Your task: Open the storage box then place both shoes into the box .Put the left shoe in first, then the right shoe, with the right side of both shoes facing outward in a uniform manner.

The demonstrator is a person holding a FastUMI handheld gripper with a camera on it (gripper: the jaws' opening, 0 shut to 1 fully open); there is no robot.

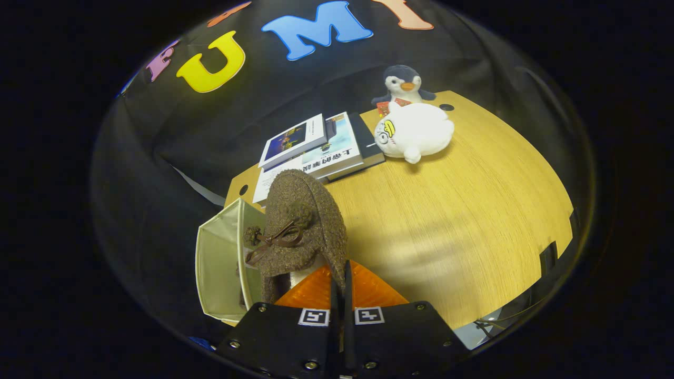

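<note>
Looking at: gripper view, peering forward along the two fingers

Surface: wooden tabletop (pixel 463 210), light yellowish grain running toward the fingers, a round dark hole by each far corner, dark clips on the near right edge

Room: booth hung with black cloth (pixel 158 131) behind and to the left of the table

Far end of table: stack of books (pixel 321 145) lying flat, white plush seal (pixel 416 131) just beside them on the right, grey-and-white plush penguin (pixel 403 84) behind the seal, up against the cloth

Writing: Chinese characters along one book spine, too warped to read properly; small red tag near the penguin, unreadable; square black-and-white markers on the gripper body, just patterns

Gripper (pixel 341 284): clenched, fingers pressed nearly together with only a thin slit left, pinching the heel-side edge of the shoe between them

Shoe: brown fuzzy tweed-like shoe (pixel 303 221), leather bow and a little pompom on top, held up off the table right ahead of the fingers

Shoe direction: long axis running away from the fingers, toe pointing toward the books, opening nearest the fingers, leaning a bit left

Storage box (pixel 221 263): pale cream fabric box at the near left corner of the table, open side showing, just left of and beneath the shoe

Inside the box: something brown peeking by the wall next to the held shoe, can't tell what
</note>
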